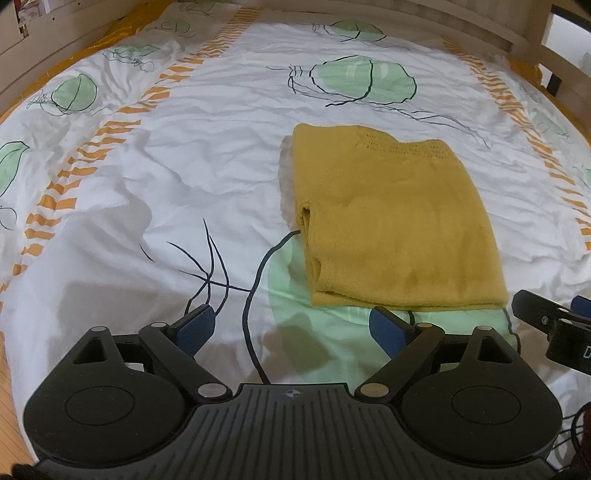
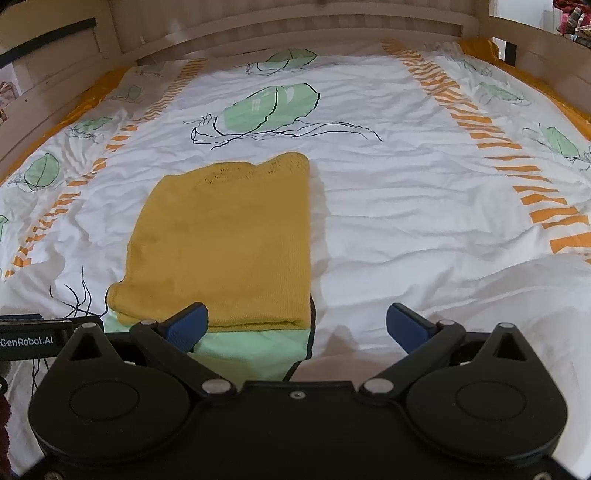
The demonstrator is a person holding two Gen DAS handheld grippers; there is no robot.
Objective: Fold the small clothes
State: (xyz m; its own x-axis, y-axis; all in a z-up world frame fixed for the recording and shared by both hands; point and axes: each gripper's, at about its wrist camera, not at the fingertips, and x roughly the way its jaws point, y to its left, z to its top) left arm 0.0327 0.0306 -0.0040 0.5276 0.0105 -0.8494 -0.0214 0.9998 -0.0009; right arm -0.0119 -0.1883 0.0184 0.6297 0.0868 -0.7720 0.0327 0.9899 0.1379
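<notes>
A mustard-yellow knit garment (image 1: 391,225) lies folded into a flat rectangle on the bed; it also shows in the right wrist view (image 2: 225,243). My left gripper (image 1: 291,328) is open and empty, just short of the garment's near edge and to its left. My right gripper (image 2: 299,325) is open and empty, at the garment's near right corner, with its left pad (image 2: 188,325) over the near hem. The right gripper's body shows at the right edge of the left wrist view (image 1: 554,325).
The white duvet (image 1: 184,155) has green leaf prints and orange stripes and is wrinkled. A wooden bed frame (image 2: 295,29) runs along the far side and both ends. Wooden floor (image 1: 7,376) shows at the lower left.
</notes>
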